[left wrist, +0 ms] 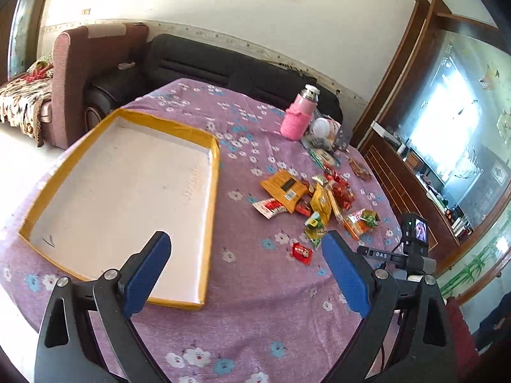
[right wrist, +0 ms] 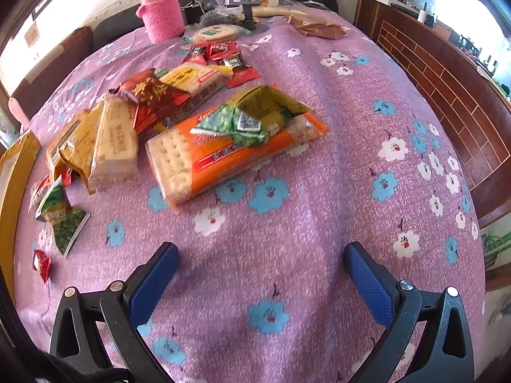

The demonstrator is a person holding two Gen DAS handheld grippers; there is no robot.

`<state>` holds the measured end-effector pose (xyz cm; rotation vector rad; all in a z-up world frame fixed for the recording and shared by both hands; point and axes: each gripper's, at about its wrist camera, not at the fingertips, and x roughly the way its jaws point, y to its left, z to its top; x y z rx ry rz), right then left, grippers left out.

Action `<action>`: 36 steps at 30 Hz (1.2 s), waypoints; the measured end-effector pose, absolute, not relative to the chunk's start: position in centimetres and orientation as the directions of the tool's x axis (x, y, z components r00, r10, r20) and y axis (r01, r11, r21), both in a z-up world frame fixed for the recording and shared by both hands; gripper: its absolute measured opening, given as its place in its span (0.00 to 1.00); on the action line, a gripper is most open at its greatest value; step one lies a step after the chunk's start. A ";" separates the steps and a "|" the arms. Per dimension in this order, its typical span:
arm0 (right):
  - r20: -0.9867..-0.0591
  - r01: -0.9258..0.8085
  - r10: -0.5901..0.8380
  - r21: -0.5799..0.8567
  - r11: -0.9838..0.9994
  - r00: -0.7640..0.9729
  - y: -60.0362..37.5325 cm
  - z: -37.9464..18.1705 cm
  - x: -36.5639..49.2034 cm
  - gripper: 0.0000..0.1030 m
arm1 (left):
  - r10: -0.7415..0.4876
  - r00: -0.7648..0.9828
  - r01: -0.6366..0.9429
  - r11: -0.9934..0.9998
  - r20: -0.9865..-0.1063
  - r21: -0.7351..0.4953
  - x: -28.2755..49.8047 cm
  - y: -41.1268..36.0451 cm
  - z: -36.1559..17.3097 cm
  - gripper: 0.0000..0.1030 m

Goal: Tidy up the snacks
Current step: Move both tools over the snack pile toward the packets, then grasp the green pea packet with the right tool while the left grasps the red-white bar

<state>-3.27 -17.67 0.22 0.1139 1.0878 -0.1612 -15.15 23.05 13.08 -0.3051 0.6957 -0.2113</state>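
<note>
Both claws hang spread and empty above the table as we look down their fingers. Our left gripper [left wrist: 246, 274] has its blue pads wide apart with only the purple flowered tablecloth [left wrist: 274, 312] between them, nothing gripped, and it sits high enough to take in the whole job. Ahead and to its left lies the shallow yellow-rimmed tray [left wrist: 213, 191], white floor bare, which we judge is where the snacks are meant to go. Ahead and to its right lies the snack pile [left wrist: 316, 198], a loose heap with a small red candy [left wrist: 301, 252] strayed just in front of its right finger. Our right gripper [right wrist: 262, 274] is likewise released, jaws open over bare cloth, tipped steeply down. Just ahead of it sits the orange cracker pack [right wrist: 223, 159], with a green sachet [right wrist: 236, 124] resting on top, and more wrapped biscuits [right wrist: 115, 140] further off to its left. That open, poised stance makes sense to us: nothing has been sorted yet, and the cracker pack is the nearest pick. Beyond the pile, the pink flask [right wrist: 161, 9] stands upright, well clear of the work.
</note>
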 end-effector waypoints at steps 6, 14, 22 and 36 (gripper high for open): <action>-0.900 0.206 -0.083 0.008 0.979 0.429 -17.1 0.3 -4.4 0.98 | -0.147 0.850 0.029 0.972 -0.505 -0.234 -17.2 27.2 18.4 0.94; -0.784 0.141 -0.028 0.076 0.987 0.620 -15.4 9.8 -7.9 0.86 | -0.074 0.898 -0.013 0.981 -0.434 -0.195 -18.4 31.5 25.3 0.94; -0.563 -0.268 0.514 0.463 0.845 0.647 -10.5 18.4 -6.7 0.92 | -0.136 0.912 0.041 0.969 -0.388 -0.244 -15.5 30.7 27.3 0.94; -0.779 -0.245 0.275 0.161 0.956 0.563 -4.6 2.3 -2.5 0.72 | -0.371 0.533 0.190 0.928 -0.761 -0.320 -3.5 18.1 8.7 0.69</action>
